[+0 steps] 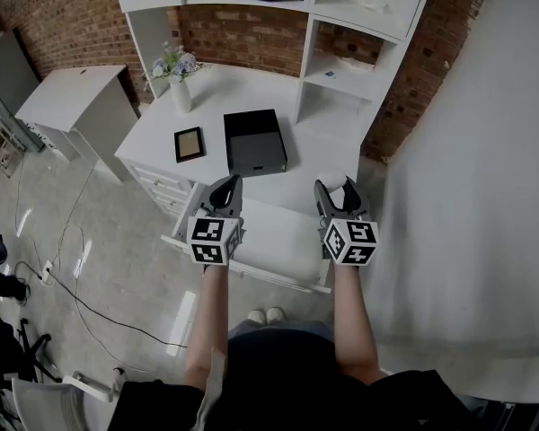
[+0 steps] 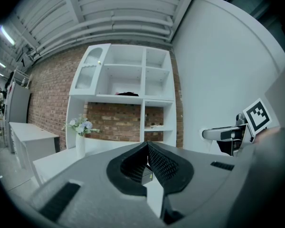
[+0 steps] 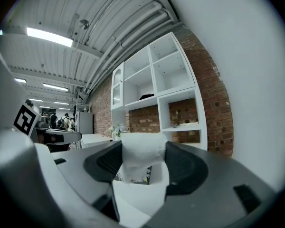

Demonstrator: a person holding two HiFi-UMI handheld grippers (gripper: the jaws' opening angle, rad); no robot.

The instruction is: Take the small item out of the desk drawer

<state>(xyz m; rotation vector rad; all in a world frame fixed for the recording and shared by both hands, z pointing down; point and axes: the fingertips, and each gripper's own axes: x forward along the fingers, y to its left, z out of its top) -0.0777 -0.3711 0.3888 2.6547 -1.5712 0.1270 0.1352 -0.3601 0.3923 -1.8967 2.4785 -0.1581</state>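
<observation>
Above the open drawer, small white item already out, pinched in right gripper; left gripper pressed together, empty. Seemingly little left beyond setting down.

The left gripper and the right gripper look the same. Each has a dark grey body and two dark jaws. At the back of each sits a cube with white faces and black square markers. Up close, the black pads on the jaws are covered in rows of tiny bumps. The smooth grey shell has a small dark slot on each side. The person wears a black top, with bare arms, and white shoes.
</observation>
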